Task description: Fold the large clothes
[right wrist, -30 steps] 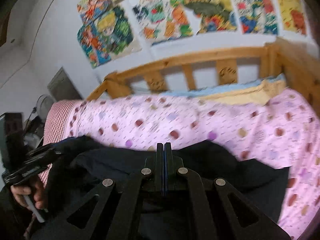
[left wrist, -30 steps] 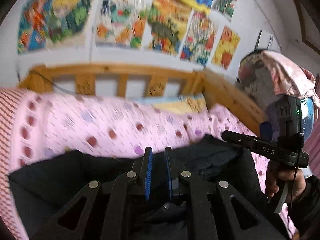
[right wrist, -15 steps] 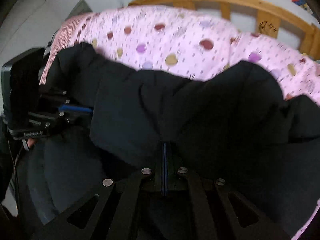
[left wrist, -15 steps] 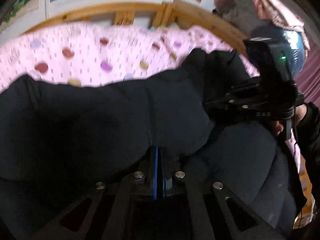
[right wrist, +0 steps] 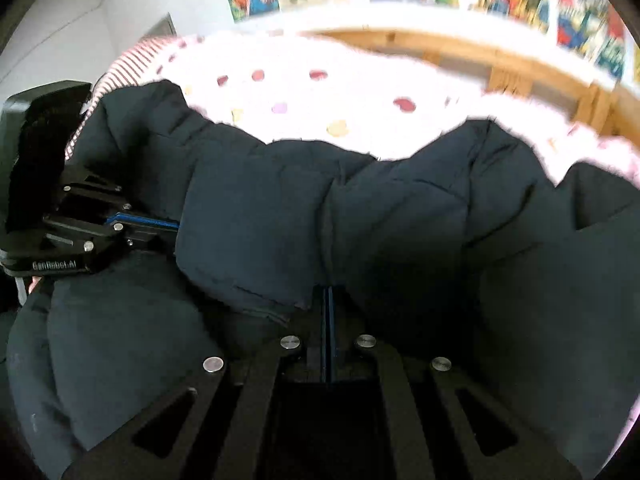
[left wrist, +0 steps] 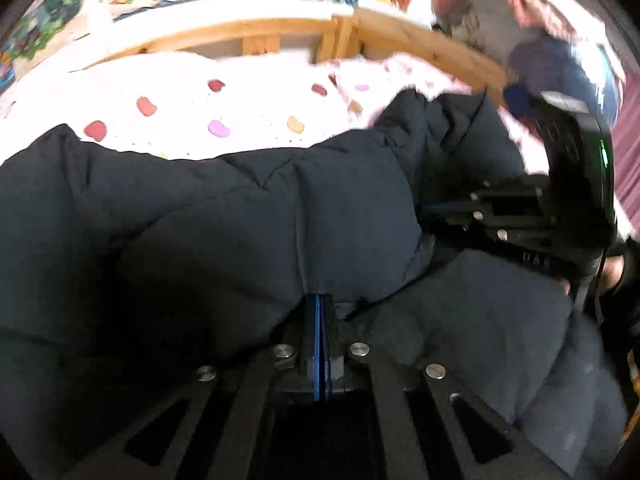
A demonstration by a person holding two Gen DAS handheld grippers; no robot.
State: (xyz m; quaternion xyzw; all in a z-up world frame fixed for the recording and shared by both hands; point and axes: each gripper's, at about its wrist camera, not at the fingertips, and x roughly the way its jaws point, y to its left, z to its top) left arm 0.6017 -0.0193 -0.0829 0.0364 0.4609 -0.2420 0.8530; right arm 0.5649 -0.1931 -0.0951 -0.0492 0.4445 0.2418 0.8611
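Note:
A dark quilted puffer jacket point(left wrist: 240, 220) point(right wrist: 400, 220) lies bunched across the bed, its upper layer doubled over the lower part. My left gripper point(left wrist: 318, 304) is shut on the edge of that folded layer. It also shows at the left of the right wrist view, the left gripper point(right wrist: 160, 224) pinching the jacket's side edge. My right gripper point(right wrist: 328, 296) is shut on the same layer further along, and in the left wrist view the right gripper point(left wrist: 432, 210) bites the fold from the right. The fabric hides all fingertips.
A pink spotted quilt point(left wrist: 240, 96) point(right wrist: 320, 92) covers the bed beyond the jacket. A wooden bed rail point(left wrist: 420, 44) point(right wrist: 520, 60) runs behind it, under wall posters. A cloth-draped object point(left wrist: 480, 12) stands at the right; a striped pillow point(right wrist: 132, 56) lies far left.
My left gripper's fingers, slightly apart a second ago, have closed on the jacket. Both cameras have tipped down toward the bed, and the jacket's layer now lies doubled over its lower part.

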